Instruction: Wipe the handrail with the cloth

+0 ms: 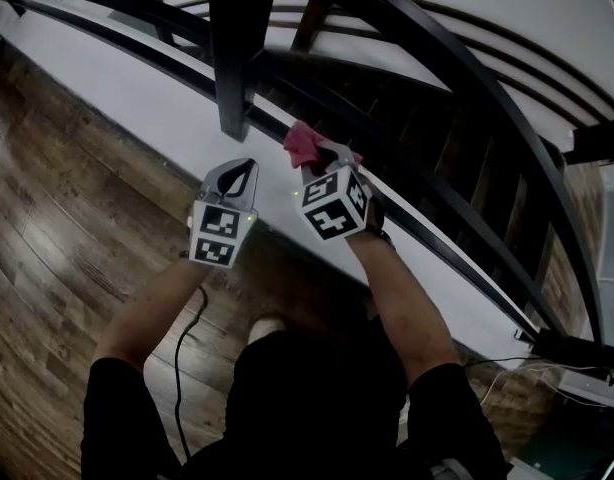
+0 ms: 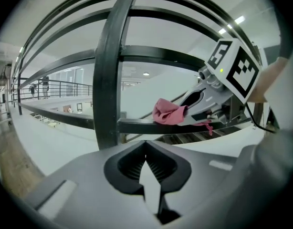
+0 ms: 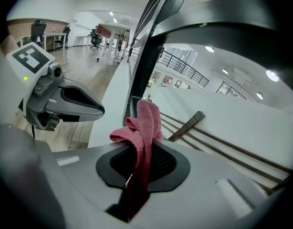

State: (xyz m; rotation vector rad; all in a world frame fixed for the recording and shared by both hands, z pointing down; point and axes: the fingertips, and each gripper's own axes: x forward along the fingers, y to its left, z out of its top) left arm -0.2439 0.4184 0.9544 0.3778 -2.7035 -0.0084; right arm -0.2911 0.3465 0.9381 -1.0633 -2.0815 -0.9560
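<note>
Right tool is clamped on a crumpled pink terry cloth: one fold is pinched between its jaws, and the loose bunch is laid on the black metal handrail. In the head view the rail's long axis is seen running from upper left to lower right. The cloth is set on it just to the right of a broad black upright post. The left tool is held with its jaws together and nothing between them. It is kept just beside the other on the near side of the rail and appears apart from it. The wiping stroke is judged to fall to the cloth-bearing tool alone, along that axis. Since the post is met almost at once to the left, the longer free run is offered toward the person's right.
</note>
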